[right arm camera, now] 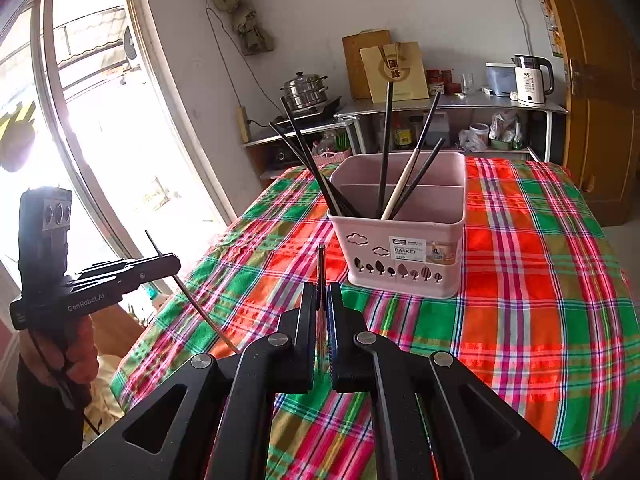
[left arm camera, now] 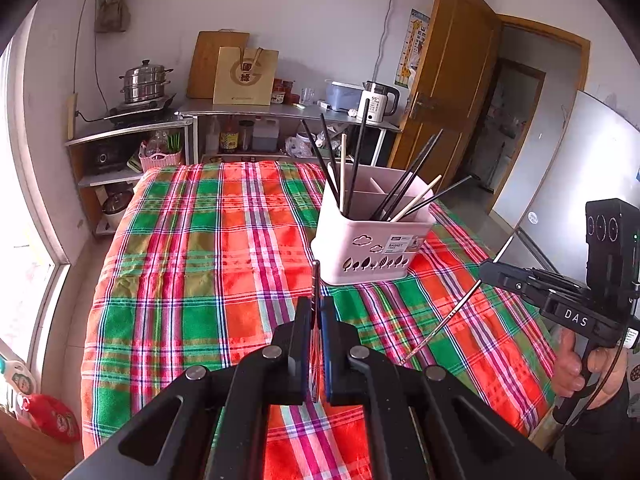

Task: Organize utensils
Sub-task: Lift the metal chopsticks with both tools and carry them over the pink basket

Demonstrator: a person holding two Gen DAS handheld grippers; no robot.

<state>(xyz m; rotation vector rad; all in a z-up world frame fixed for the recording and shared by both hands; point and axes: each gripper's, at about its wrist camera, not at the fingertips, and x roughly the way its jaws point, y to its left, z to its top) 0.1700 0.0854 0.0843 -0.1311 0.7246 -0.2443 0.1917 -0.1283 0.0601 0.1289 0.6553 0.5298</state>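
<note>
Left wrist view: both grippers closed on 1 chopstick each, short of basket (left arm camera: pixel 372 236).

Left gripper (left arm camera: pixel 316 344) pinches chopstick (left arm camera: pixel 315 280) upright; right gripper (right arm camera: pixel 322 340) likewise clamps its stick (right arm camera: pixel 321 268), probably poised for drop-in. Basket near front on plaid cloth (left arm camera: pixel 192 264), front compartments already holding sticks. Shelves, steamer, kettle behind.

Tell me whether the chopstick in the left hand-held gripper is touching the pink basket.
Apart. The right wrist view shows the left hand-held gripper clamping its chopstick off the table's left side, with plaid tablecloth plainly between it and the pink basket.
</note>
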